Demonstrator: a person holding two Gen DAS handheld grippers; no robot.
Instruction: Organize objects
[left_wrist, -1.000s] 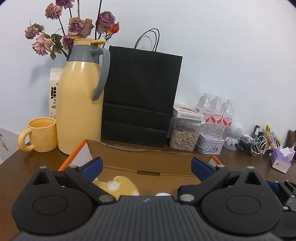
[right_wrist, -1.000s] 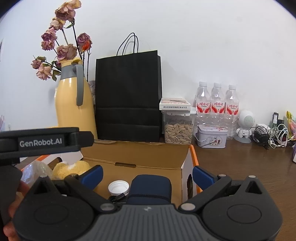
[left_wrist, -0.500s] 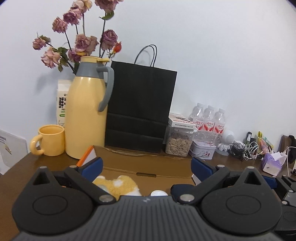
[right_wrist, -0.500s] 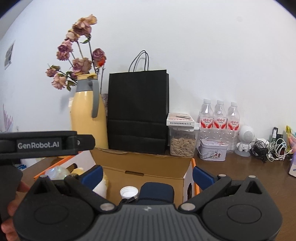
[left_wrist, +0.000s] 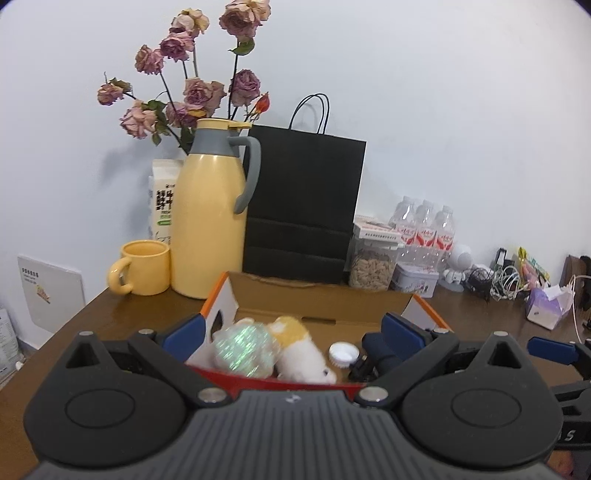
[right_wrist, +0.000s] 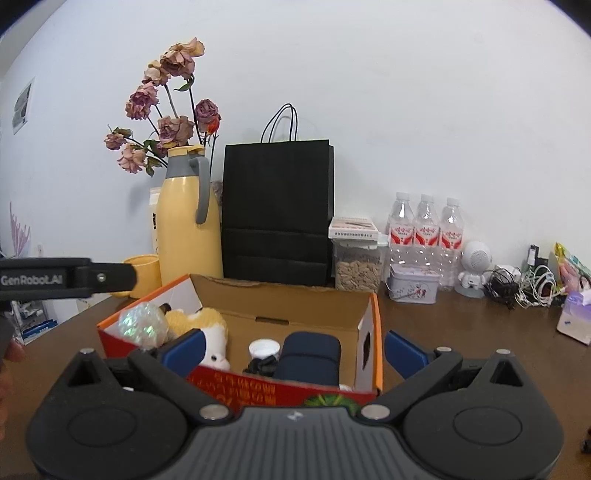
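A: Where the left wrist view opens, what is listed?
B: Item one, left gripper (left_wrist: 291, 334), lower centre, blue fingers (left_wrist: 184, 328) spread wide, nothing between them. Item two, cardboard box (left_wrist: 317, 299), centre, open-topped, orange-edged flaps. Contents: iridescent ball (left_wrist: 243, 350) at its left, touching a yellow-and-white plush toy (left_wrist: 301, 350); white bottle cap (left_wrist: 343, 352) right of the plush; dark blue case (left_wrist: 380, 352) at the right.
A: Behind the box?
B: Yellow mug (left_wrist: 142, 267) mid-left, yellow thermos jug (left_wrist: 208, 225) beside it, dried roses (left_wrist: 192, 88) upper left, black paper bag (left_wrist: 303, 206) centre, seed jar (left_wrist: 371, 267) and three water bottles (left_wrist: 424, 230) right of it.
A: And the right wrist view?
B: Right gripper (right_wrist: 293, 350), lower centre, fingers likewise apart and empty, straddling the box's (right_wrist: 280, 299) near right portion. Same contents: ball (right_wrist: 142, 325) at the left corner, plush (right_wrist: 207, 332), cap (right_wrist: 264, 348), case (right_wrist: 308, 354) centre. Decorated tin (right_wrist: 413, 282) and small white robot figure (right_wrist: 474, 267) right of centre; brown table (right_wrist: 461, 332) beneath. Part of the left tool projects in from the left edge.
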